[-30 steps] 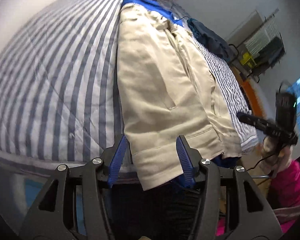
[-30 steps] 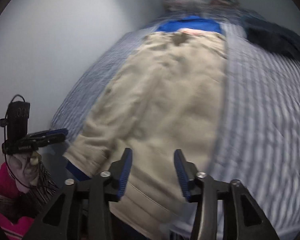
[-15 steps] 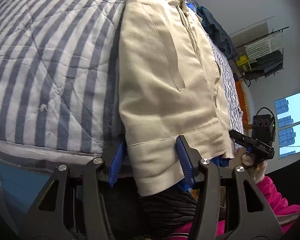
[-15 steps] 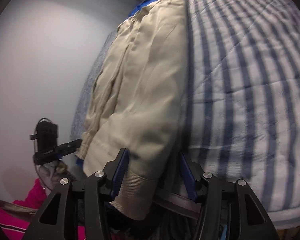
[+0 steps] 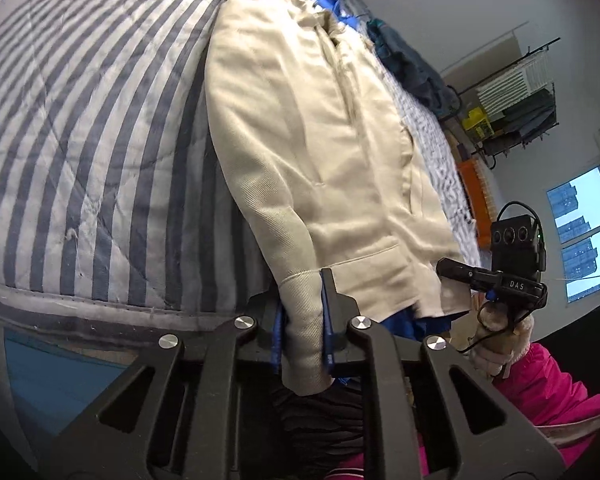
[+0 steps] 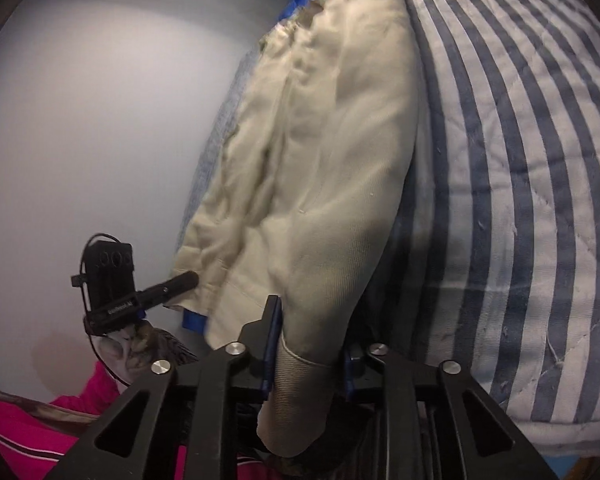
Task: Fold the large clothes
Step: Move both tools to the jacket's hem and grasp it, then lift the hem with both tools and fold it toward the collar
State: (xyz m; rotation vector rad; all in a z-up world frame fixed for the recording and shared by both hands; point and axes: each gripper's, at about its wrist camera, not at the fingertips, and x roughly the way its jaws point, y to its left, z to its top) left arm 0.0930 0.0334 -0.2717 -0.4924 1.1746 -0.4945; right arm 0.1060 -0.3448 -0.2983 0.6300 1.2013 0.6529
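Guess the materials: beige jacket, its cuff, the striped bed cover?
Beige jacket: looks like matte woven cotton twill; fine diagonal ribs show, no sheen. Cuff: ribbed knit, judging by close parallel ridges, probably stretchy. Striped bed cover: quilted cotton-like fabric, stitched lines cross the stripes, slightly puffy and worn. Fibre content is a guess.

A striped quilt (image 5: 80, 152) covers the bed, a wire rack (image 5: 516, 104) beside a window (image 5: 580, 232)
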